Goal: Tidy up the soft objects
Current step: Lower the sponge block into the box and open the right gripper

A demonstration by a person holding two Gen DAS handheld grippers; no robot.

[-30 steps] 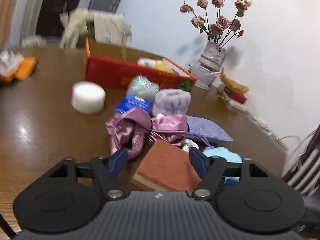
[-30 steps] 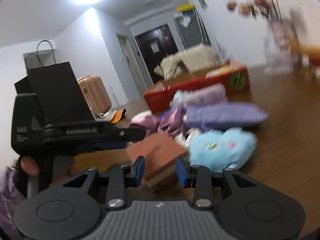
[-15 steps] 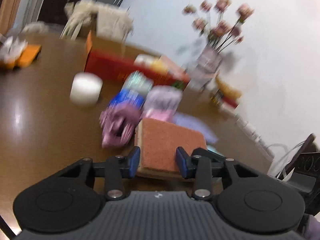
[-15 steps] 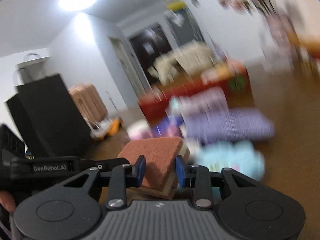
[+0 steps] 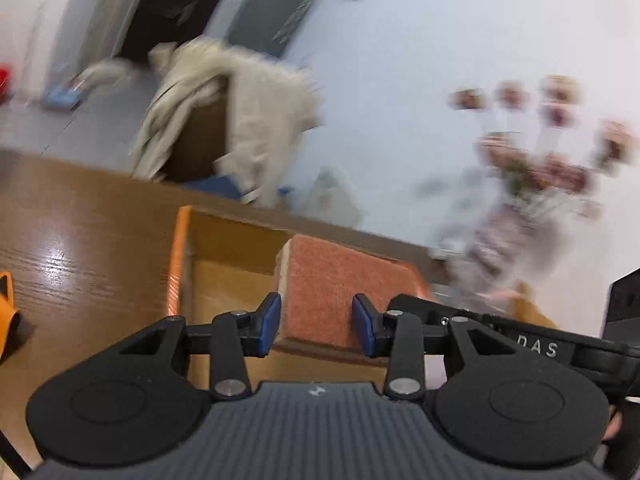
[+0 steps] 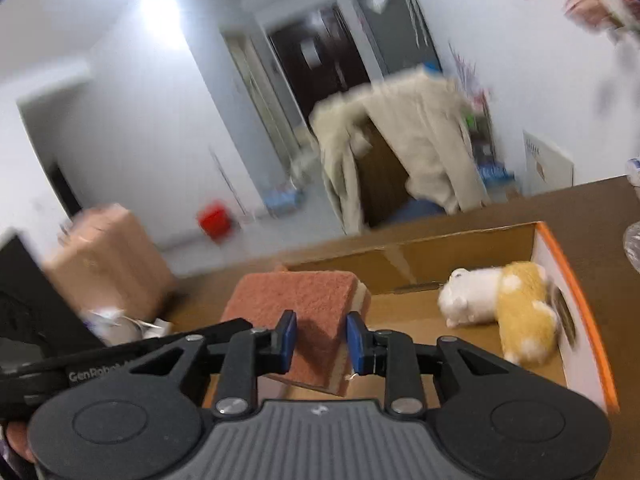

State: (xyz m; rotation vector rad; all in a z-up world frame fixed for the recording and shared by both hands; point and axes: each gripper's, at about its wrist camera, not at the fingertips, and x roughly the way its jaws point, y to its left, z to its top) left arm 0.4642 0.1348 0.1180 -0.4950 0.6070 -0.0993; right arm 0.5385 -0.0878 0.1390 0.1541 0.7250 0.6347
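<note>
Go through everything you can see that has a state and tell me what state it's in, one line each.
Sponge: held off the table over the box, tilted, gripped by both grippers.
Left gripper: shut on the sponge.
Right gripper: closing on the sponge, pads pressing it.
Cardboard box: open at the top, not full.
Plush toy: lying on its side inside the box.
Coat: draped over a chair.

A sponge (image 6: 304, 304) was up over the open box (image 6: 576, 304). A plush toy (image 6: 500, 312) lay inside the box, by its right wall. The box sat on the table (image 5: 72, 232). A chair with a coat (image 6: 412, 148) stood behind the table.
</note>
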